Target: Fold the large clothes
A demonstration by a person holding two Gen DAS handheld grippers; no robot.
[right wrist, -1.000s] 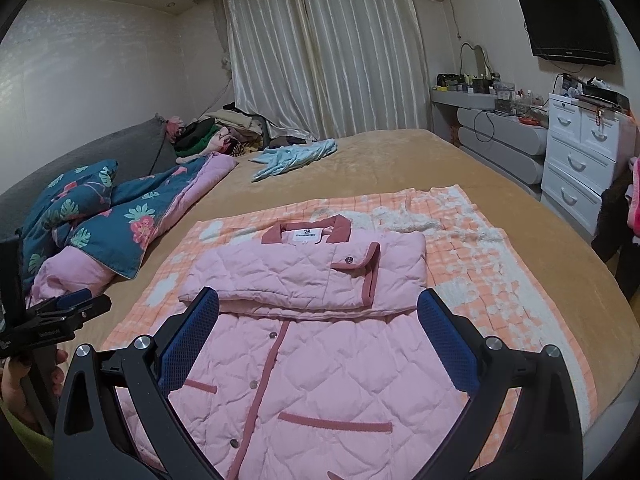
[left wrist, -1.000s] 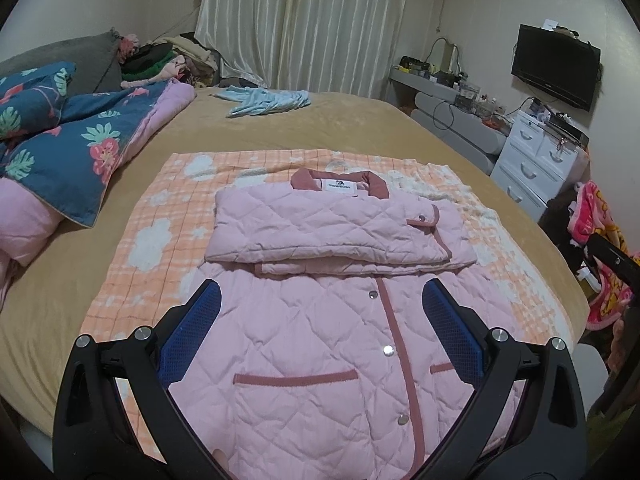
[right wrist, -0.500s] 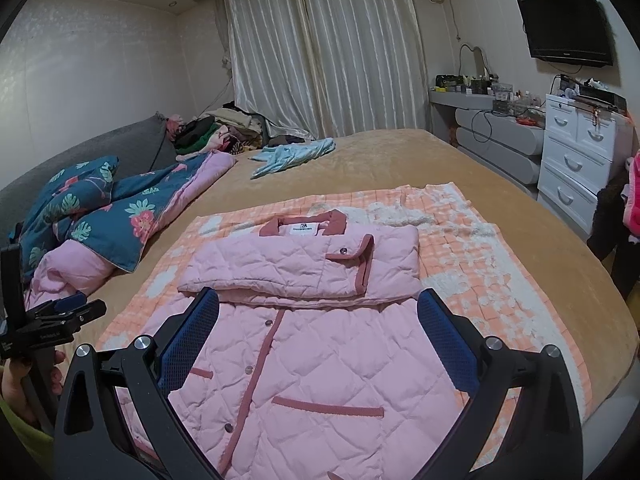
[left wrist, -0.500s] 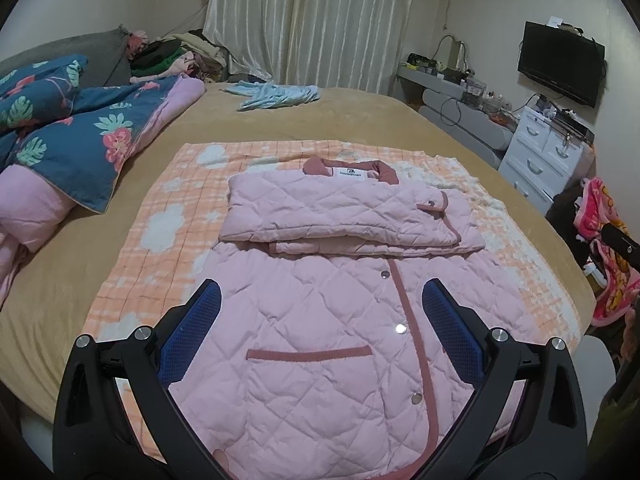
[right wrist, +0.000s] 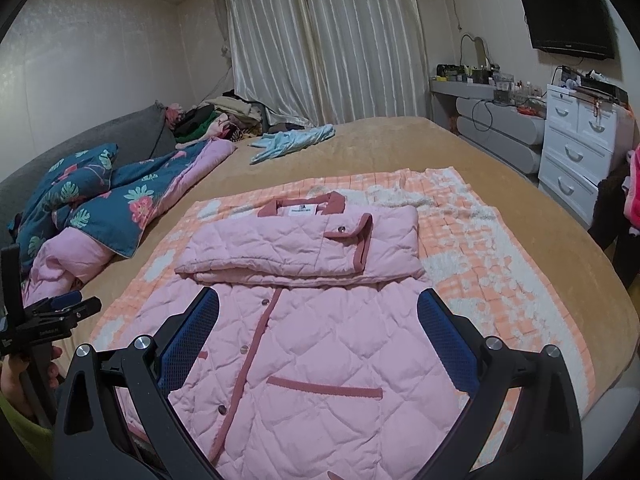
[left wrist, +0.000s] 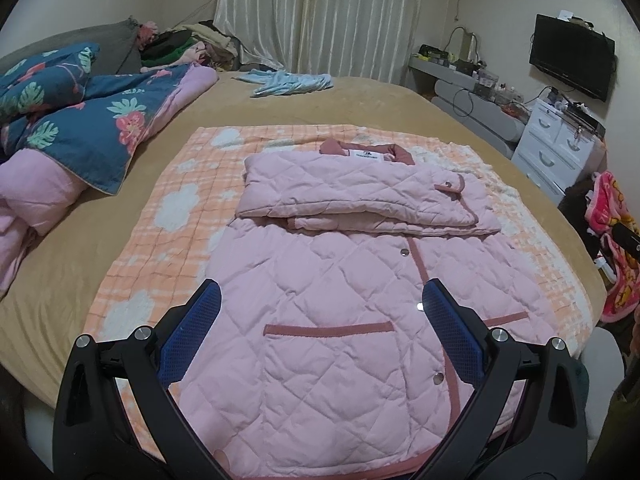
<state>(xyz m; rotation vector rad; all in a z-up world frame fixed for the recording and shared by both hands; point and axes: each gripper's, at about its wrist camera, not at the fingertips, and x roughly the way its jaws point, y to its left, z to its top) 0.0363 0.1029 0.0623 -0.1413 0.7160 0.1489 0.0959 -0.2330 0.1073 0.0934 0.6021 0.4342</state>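
A pink quilted jacket [left wrist: 352, 320], sleeves folded across its chest, lies on an orange checked blanket [left wrist: 176, 216] spread over the tan bed [left wrist: 360, 104]. Beyond the jacket hang pale curtains [right wrist: 320, 40]; a floral duvet [left wrist: 80, 120] lies left of it, white drawers [right wrist: 580, 148] right. The left tool [left wrist: 320, 300] and right tool [right wrist: 318, 304] hover spread above its hem, gripping nothing.

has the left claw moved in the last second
Yes. The left claw has drifted toward the bed's near edge: the pink jacket sits lower against it.
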